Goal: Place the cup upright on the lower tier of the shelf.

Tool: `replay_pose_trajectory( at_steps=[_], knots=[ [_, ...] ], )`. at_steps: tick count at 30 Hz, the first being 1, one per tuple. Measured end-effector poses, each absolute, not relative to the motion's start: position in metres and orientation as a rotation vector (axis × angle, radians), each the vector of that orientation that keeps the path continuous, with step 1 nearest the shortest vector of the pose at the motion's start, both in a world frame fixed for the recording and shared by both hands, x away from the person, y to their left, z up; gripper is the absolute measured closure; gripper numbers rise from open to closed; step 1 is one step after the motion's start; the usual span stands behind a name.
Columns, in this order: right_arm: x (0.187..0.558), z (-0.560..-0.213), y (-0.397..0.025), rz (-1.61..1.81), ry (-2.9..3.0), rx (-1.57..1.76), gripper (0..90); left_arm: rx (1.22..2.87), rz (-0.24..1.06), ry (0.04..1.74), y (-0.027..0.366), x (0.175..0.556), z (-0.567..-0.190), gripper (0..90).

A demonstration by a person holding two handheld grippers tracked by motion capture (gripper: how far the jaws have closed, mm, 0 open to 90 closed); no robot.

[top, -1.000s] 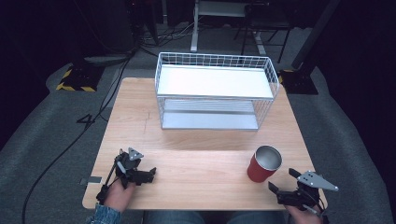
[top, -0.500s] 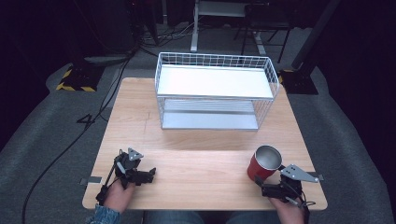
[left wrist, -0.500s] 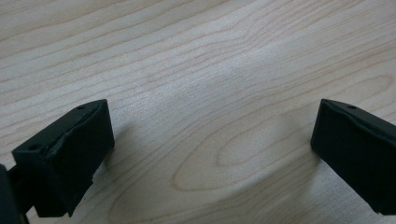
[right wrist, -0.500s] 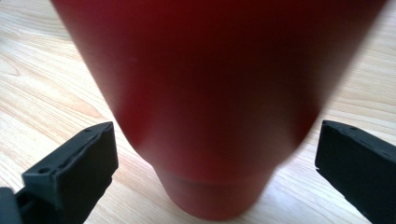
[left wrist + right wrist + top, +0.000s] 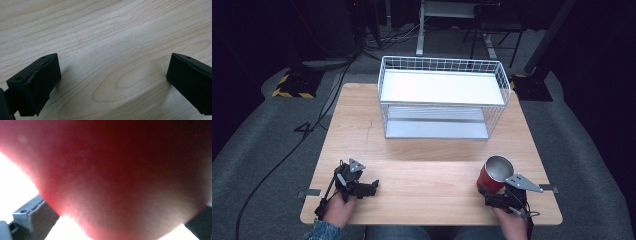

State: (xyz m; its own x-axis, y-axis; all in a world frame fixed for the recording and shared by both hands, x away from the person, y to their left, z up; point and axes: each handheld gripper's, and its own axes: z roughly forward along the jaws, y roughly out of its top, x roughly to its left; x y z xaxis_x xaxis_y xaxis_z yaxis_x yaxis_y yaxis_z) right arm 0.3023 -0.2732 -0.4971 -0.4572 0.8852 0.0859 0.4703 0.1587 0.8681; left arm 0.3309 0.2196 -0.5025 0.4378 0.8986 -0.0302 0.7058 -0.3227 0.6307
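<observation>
Writing or labels cannot be made out on the red cup [image 5: 494,174], which stands upright near the front right corner of the counter [image 5: 427,160]. Its red side is seen blurred and very close in the right gripper view [image 5: 120,177], between the spread jaws of the right gripper [image 5: 497,196]. Whether the jaws touch it cannot be told. The left gripper [image 5: 362,186] is held at the front left, jaws spread over bare wood [image 5: 110,50]. A white wire basket [image 5: 442,97] stands at the back.

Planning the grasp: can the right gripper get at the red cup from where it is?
Probably yes: the right gripper is at the red cup, a jaw on each side of it, nothing between.
</observation>
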Motion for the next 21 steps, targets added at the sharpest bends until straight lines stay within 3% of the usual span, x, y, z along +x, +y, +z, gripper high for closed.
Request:
replay_pose_trajectory(
  at_steps=[8, 12, 21],
  knots=[
    [0.3027, -0.4997, -0.2703, 1.244, 1.897, 1.335, 4.1, 2.123, 0.441, 1.343, 0.2196, 0.3309, -0.5026, 0.0],
    [0.3026, -0.4996, -0.2667, 1.243, 1.902, 1.327, 12.4, 2.123, 0.441, 1.342, 0.2196, 0.3309, -0.5026, 0.0],
    [0.3023, -0.4998, -0.2628, 1.201, 1.886, 1.333, 15.6, 2.124, 0.442, 1.343, 0.2198, 0.3308, -0.5025, 0.0]
  ],
)
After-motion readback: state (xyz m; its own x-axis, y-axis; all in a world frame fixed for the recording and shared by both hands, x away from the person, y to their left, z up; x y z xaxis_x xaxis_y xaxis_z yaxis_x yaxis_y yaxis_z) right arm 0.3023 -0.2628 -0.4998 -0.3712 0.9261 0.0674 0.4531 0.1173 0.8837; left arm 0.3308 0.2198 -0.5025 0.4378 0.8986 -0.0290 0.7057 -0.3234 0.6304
